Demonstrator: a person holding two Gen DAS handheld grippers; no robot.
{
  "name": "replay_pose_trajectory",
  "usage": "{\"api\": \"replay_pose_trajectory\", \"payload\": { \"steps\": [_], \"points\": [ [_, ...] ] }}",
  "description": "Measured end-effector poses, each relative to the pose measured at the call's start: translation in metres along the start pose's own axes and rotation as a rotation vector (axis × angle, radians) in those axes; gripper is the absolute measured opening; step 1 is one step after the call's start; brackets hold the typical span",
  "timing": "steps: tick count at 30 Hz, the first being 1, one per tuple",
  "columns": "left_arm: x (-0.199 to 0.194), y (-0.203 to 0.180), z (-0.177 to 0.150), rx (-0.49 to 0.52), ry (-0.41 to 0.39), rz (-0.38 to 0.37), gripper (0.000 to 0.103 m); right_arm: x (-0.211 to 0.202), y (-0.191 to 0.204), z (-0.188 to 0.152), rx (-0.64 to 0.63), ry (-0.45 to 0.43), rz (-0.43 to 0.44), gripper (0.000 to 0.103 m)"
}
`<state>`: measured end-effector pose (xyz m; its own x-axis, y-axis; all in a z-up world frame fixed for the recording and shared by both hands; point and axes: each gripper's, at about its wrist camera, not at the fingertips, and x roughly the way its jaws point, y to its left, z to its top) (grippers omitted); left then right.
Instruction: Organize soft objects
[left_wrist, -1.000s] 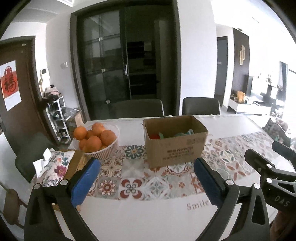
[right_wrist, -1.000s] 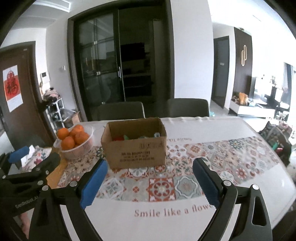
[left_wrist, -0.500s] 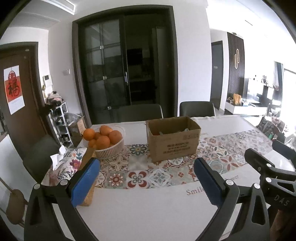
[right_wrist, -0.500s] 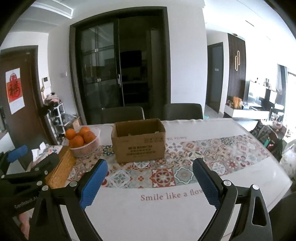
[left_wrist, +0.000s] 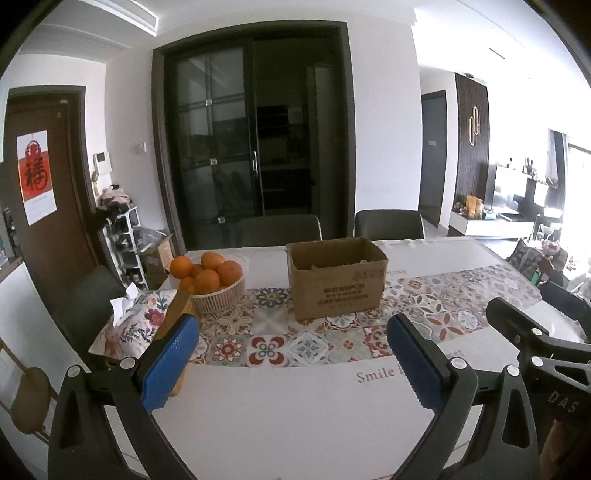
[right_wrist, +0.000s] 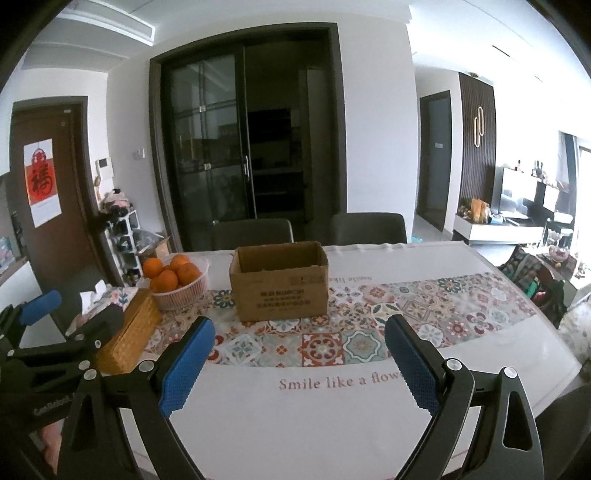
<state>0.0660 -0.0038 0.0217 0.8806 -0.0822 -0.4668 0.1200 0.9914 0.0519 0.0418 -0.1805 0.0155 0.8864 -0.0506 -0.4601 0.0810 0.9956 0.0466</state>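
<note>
Backing off: both views sit farther from the cardboard box (left_wrist: 336, 278) than 1 s ago. Left gripper (left_wrist: 291, 360) and right gripper (right_wrist: 297, 360) empty, jaws spread. Box at frame centre on the tabletop (right_wrist: 295, 424), contents barely visible; task likely finished.

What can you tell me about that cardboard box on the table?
The cardboard box is plain brown corrugated card, open at the top, with dark printed text on its near side. It stands upright on the patterned tile runner, right of the basket of oranges and apart from it. Its contents barely show from here. Neither gripper touches it.
</note>
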Motion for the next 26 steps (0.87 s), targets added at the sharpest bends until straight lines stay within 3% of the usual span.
{"api": "replay_pose_trajectory", "payload": {
  "steps": [26],
  "points": [
    [-0.032, -0.007, -0.012, -0.020, 0.001, -0.003, 0.103, -0.028, 0.004, -0.008, -0.020, -0.013, 0.025, 0.094]
  ]
}}
